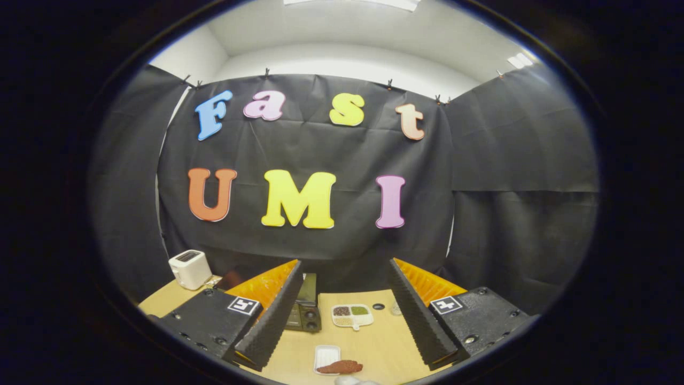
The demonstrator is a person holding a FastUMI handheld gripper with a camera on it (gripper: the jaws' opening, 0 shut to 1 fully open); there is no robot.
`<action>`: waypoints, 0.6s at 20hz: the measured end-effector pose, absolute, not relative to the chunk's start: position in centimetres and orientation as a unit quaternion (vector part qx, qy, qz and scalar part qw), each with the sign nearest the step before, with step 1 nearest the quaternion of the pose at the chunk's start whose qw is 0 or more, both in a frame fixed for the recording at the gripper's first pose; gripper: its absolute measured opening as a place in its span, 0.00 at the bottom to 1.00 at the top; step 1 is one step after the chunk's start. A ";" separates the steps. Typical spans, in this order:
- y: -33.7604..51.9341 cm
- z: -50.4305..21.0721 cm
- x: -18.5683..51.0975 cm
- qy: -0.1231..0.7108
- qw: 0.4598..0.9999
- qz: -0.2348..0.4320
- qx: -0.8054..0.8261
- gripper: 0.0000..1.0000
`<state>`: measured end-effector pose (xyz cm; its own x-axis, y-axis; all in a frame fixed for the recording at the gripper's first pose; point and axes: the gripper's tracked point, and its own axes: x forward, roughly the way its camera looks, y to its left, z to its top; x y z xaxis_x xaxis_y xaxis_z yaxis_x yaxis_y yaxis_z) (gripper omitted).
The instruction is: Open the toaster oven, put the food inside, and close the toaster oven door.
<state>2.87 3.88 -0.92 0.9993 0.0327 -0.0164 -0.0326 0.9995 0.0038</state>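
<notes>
- Toaster oven, a dark boxy metal appliance (305, 307), is sitting on the light wooden table (382, 342), partly hidden behind the left finger, its door seemingly shut.
- Gripper (344, 315) is hovering above the table with fingers spread wide, holding nothing, likely readying an approach.
- Reddish-brown piece of food (342, 367) is lying across a small white rectangular tray (326, 355), between the fingers, within easy reach.
- White divided dish of grains (352, 315) is sitting beyond it.
- White slot toaster (190, 269) is standing well apart, far left.
</notes>
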 end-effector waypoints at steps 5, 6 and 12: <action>6.4 -2.6 5.0 0.022 0.999 0.027 0.001 1.00; 7.0 -3.2 5.5 0.026 0.999 0.030 0.001 1.00; 13.4 -8.1 10.3 0.062 0.996 0.062 -0.005 1.00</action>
<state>10.29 13.40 -8.14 0.9844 0.1236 -0.1249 -0.1247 0.9922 -0.0015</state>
